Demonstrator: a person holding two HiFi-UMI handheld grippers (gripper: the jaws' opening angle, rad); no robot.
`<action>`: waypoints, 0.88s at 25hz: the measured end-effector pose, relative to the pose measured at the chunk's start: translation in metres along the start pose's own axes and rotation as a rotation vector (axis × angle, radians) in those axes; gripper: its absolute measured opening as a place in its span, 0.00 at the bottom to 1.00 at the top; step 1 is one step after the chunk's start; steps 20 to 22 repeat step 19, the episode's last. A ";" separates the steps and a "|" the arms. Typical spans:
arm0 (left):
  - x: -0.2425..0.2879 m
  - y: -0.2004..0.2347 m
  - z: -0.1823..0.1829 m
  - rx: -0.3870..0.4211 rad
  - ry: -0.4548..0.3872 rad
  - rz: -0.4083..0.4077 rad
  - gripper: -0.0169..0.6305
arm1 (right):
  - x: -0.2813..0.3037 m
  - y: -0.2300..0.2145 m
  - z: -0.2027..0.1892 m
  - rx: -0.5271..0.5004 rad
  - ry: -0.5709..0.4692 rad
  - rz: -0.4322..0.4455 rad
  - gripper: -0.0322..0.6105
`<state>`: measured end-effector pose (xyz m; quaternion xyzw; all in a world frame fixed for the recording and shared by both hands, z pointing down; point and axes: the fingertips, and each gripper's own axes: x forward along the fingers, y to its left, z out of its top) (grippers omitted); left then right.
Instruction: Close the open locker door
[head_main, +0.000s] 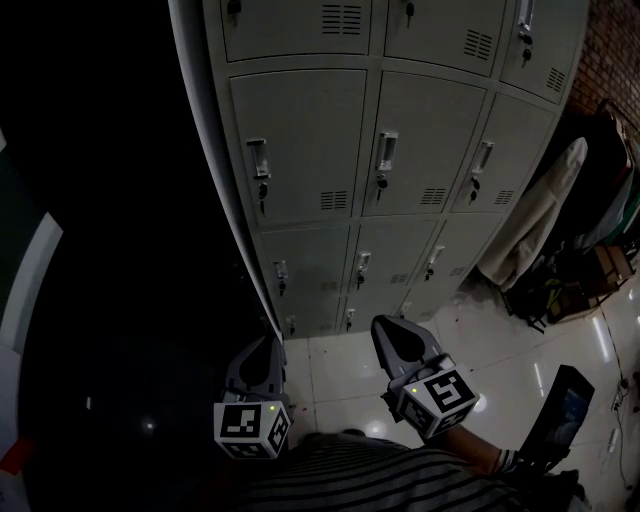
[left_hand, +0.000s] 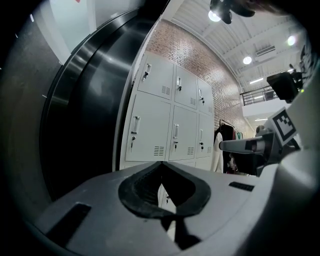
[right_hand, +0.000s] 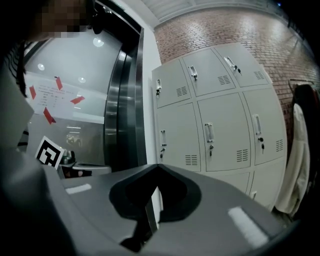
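A bank of grey lockers (head_main: 400, 140) stands in front of me, three columns wide, each door with a handle and a key lock. Every door I can see lies flush; no open one shows in any view. My left gripper (head_main: 264, 352) hangs low in front of the bank's left edge, jaws shut and empty. To its right, my right gripper (head_main: 392, 335) is also shut on nothing, above the floor. The lockers (left_hand: 170, 120) fill the left gripper view beyond the closed tips (left_hand: 161, 163). In the right gripper view the lockers (right_hand: 220, 125) stand past the closed tips (right_hand: 159, 166).
A dark metal pillar (head_main: 120, 200) borders the lockers on the left. A pale garment (head_main: 530, 225) hangs at the right beside a brick wall (head_main: 610, 40), with bags and a black case (head_main: 565, 410) on the glossy tile floor (head_main: 340, 370).
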<state>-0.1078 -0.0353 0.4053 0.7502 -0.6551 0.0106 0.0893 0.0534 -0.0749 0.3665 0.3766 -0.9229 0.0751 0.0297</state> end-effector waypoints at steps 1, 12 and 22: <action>0.000 -0.001 0.000 -0.002 0.001 -0.001 0.03 | 0.000 0.002 0.001 -0.001 0.004 0.003 0.05; -0.002 0.000 -0.002 -0.012 0.002 0.006 0.03 | 0.002 0.007 0.002 -0.005 0.006 0.015 0.05; -0.002 -0.006 -0.003 -0.007 0.006 -0.008 0.03 | 0.003 0.010 0.001 -0.013 0.012 0.025 0.05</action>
